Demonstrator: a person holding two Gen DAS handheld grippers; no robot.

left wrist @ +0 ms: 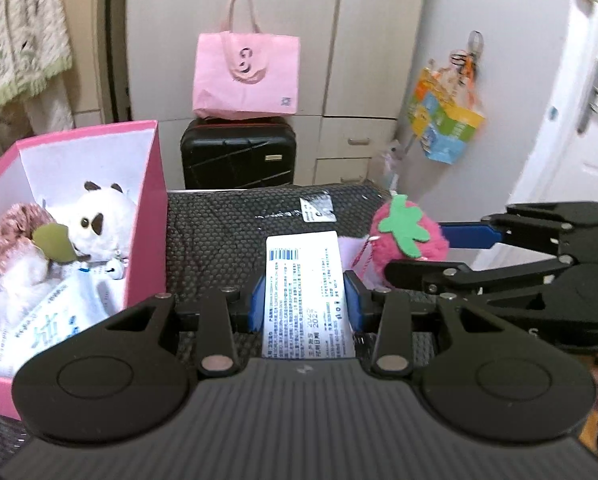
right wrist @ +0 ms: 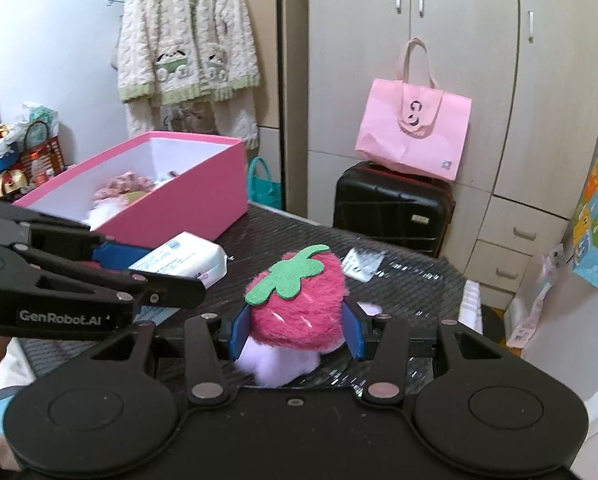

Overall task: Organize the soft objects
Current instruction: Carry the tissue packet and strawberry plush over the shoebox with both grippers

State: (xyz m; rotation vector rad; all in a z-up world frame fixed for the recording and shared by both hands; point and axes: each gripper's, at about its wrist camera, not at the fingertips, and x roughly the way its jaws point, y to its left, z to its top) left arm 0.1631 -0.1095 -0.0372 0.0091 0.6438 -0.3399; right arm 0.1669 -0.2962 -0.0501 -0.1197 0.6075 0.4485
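Pinks, black and blue over a dark dotted mat

The box [right wrist: 203, 196] is pink outside, white inside; the strawberry [right wrist: 299, 304] is deep pink with a green leaf and lilac base. The pack [left wrist: 305, 292] is white with blue print. The mat [left wrist: 219, 232] is black, honeycomb-dotted. Both grippers are black with blue pads [right wrist: 241, 336]. The tote [right wrist: 415, 136] is pale pink, the suitcase [right wrist: 391, 204] black, the cardigan [right wrist: 187, 36] cream with green trim.

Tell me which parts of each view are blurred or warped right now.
Left wrist view: colourful hanging bag smeared by motion blur, door edge bowed by the fisheye. Right wrist view: strawberry plush sharp, cabinet edges curved, corners vignetted black.
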